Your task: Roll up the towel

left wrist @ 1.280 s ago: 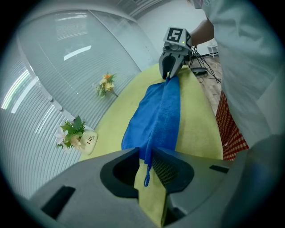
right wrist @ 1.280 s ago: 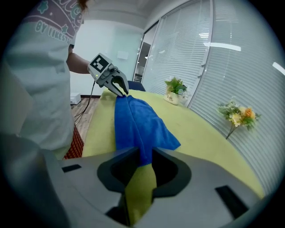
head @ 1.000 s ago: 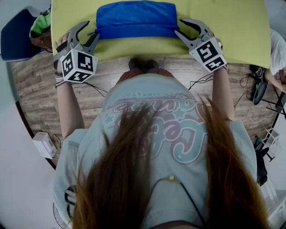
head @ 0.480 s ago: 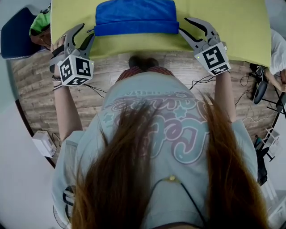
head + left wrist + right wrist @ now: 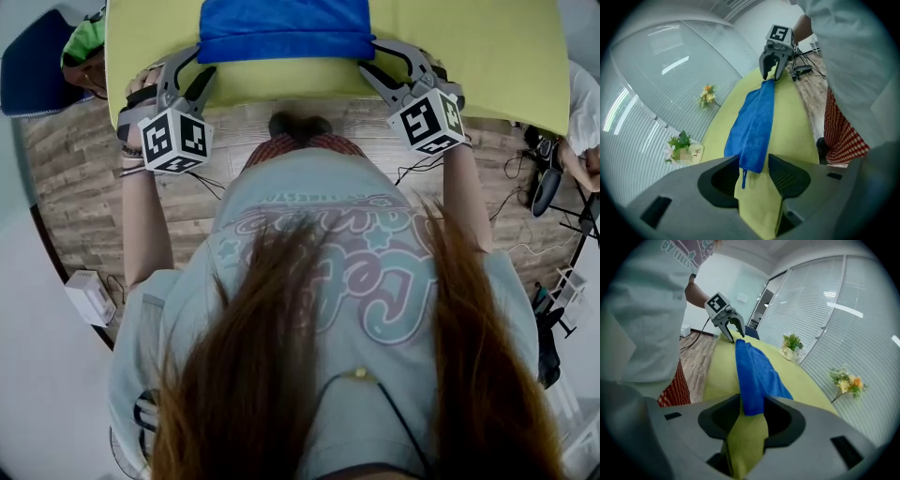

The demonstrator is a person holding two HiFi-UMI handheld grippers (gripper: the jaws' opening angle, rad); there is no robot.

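Where the left fingers [image 5: 785, 176] stand: apart and released. The end of the blue towel [image 5: 752, 126] lies between them, and a strip of yellow table cover [image 5: 792, 117] shows between the cloth and the pad on the frame's right.
Left gripper [image 5: 201, 62]: upper left of the head view, tips right at the towel's near left corner.
Right fingers [image 5: 783, 416]: clenched on the towel's other end, with blue cloth filling the gap from pad to pad.
Right gripper [image 5: 368, 56]: upper right of centre in the head view, tips against the towel's near right corner.
Towel: lies across the yellow cover at top centre of the head view, thick along its near edge. In both gripper views it runs from one gripper to the other.
Changed since half a second back: both grippers have come in toward the towel. Before, each stood off to the side of its corner, the left one lower in the frame.
Cut off: the towel's far part runs out past the top edge of the head view.
Hidden: the person's hair [image 5: 281, 375] and shirt [image 5: 319, 216] fill the lower frame and cover much of the wood floor [image 5: 84, 178].
Hard to make out: whether the thick near edge is a roll or a plain fold.
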